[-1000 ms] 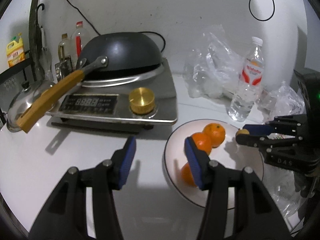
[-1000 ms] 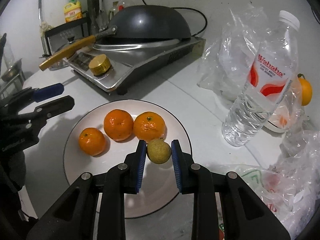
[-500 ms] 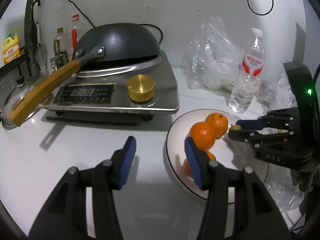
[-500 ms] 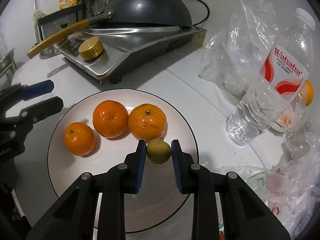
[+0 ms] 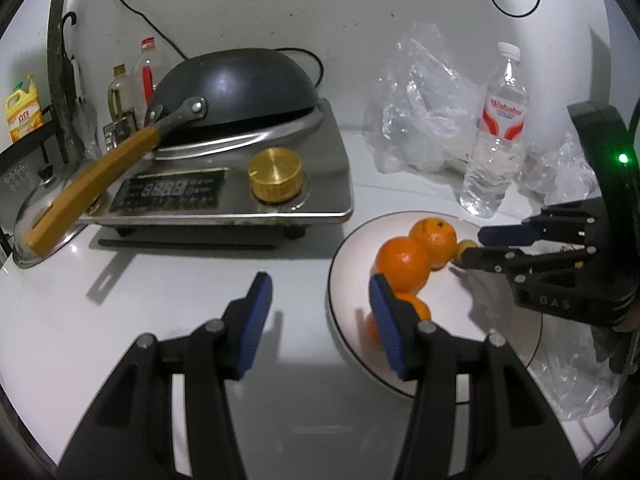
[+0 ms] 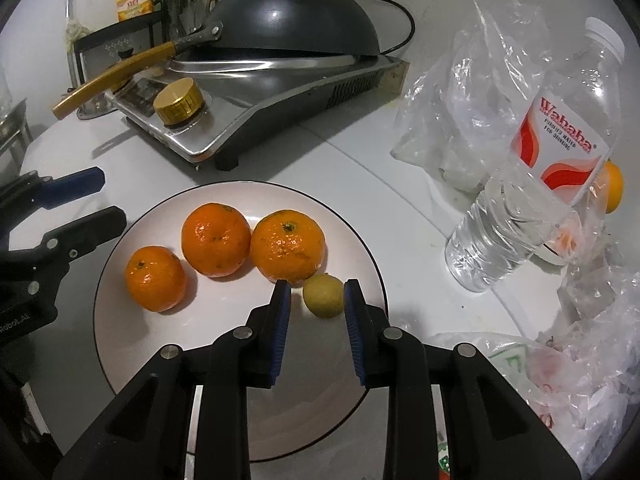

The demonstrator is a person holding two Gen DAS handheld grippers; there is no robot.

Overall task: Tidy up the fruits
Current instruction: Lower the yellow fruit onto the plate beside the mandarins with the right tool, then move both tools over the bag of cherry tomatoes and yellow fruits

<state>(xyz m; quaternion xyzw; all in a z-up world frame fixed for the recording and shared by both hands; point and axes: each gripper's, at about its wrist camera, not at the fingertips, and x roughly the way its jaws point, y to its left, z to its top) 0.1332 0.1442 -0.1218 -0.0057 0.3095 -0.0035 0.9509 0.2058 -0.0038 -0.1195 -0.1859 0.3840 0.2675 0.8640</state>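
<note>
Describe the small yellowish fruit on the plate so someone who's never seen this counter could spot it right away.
Find the white plate in front of the steel cooktop. Three oranges sit in a row on it; beside the rightmost one lies the yellow-green fruit. It is the only one that isn't orange, and the smallest.

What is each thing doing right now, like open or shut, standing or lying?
left gripper, open, empty.
right gripper, slightly open around the small yellow fruit.
small yellow fruit, lying on the plate, not squeezed.
three oranges, resting on the plate.
water bottle, upright, cap on.
wok, upside down on the cooker.
</note>
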